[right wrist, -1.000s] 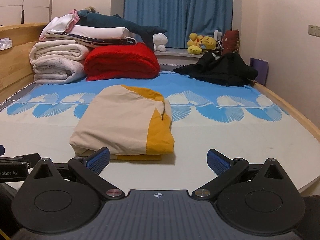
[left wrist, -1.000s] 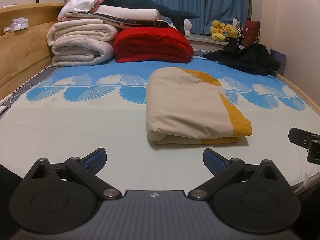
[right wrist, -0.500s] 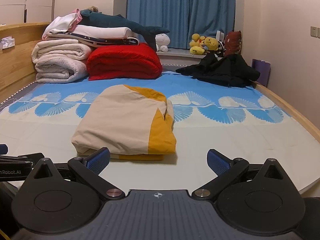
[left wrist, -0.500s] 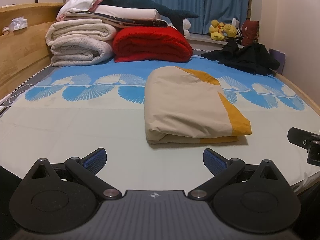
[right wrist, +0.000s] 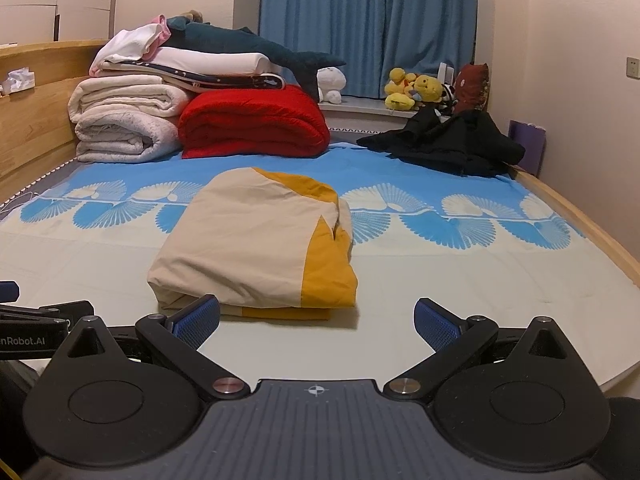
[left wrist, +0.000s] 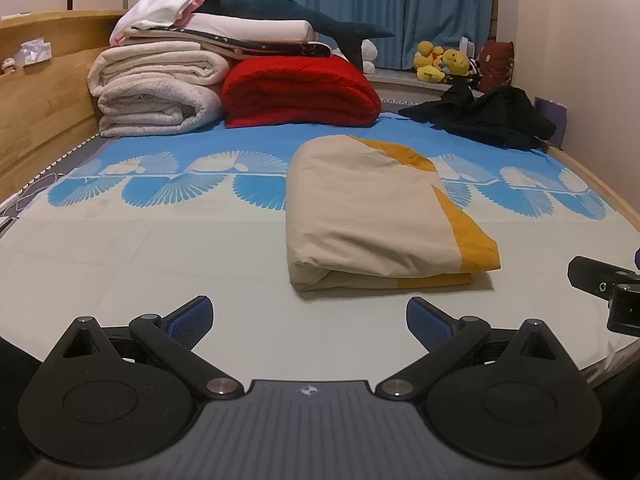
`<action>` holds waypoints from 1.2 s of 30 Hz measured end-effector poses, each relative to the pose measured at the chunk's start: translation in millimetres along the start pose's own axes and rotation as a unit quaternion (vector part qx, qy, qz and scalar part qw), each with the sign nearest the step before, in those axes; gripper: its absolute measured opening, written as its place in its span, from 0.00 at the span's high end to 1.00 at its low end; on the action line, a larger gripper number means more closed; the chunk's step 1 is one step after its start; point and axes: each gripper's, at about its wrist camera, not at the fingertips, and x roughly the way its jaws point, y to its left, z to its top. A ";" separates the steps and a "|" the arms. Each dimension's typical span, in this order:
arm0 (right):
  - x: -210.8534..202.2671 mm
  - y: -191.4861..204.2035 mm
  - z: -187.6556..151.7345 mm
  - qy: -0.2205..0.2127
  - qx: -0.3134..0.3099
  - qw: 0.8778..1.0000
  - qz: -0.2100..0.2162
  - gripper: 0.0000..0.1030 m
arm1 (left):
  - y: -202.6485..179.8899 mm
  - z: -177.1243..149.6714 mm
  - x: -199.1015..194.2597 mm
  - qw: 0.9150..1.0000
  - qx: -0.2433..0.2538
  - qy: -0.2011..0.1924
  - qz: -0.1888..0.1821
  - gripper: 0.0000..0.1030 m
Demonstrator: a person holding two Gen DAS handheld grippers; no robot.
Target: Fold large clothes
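A beige and mustard-yellow garment lies folded into a flat rectangle on the bed; it also shows in the right wrist view. My left gripper is open and empty, just short of the garment's near edge. My right gripper is open and empty, low over the sheet in front of the garment. Part of the right gripper shows at the right edge of the left wrist view.
At the far end of the bed are stacked white blankets, a red quilt, a shark plush and a black clothes pile. A wooden bed frame runs along the left. A wall is on the right.
Both grippers have shifted slightly; the view has risen a little. The folded garment has not moved and both grippers stay open.
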 end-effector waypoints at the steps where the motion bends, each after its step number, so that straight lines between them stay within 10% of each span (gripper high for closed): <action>1: 0.0 0.0 0.2 0.000 0.000 1.000 0.000 0.01 | -0.3 -0.2 -0.3 1.000 0.001 -0.001 0.000 0.00; 36: -0.5 -2.3 -1.5 0.001 -0.004 1.000 0.005 0.01 | -5.4 -1.2 -0.3 1.000 0.008 -0.003 -0.006 0.00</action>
